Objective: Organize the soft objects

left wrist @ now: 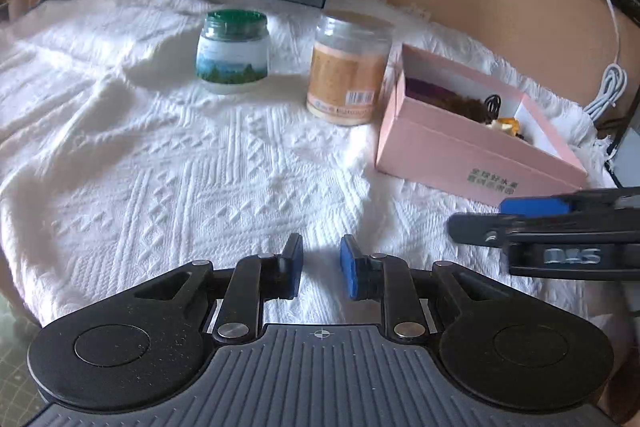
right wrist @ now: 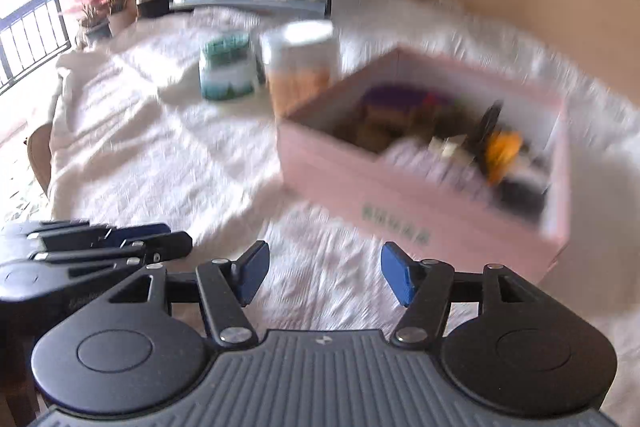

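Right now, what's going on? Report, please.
Left hand-held gripper open, empty. Right hand-held gripper open, empty. Pink box holds soft items. Two jars stand beside it, nothing blocking.

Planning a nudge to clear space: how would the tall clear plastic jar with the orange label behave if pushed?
The tall clear orange-labelled jar stands upright on the rumpled white textured cloth, so it may tip rather than slide. Being round, it would probably roll afterwards. Its smooth wall looks slippery.

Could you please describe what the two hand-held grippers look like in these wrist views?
Both look alike. The left hand-held gripper and right hand-held gripper each have two black linkage fingers with silver pivot pins, tipped with flat blue pads. Behind the fingers sit two round black discs and a grey ribbed body with a small crosshair mark. No cables, sleeves or hands are visible.
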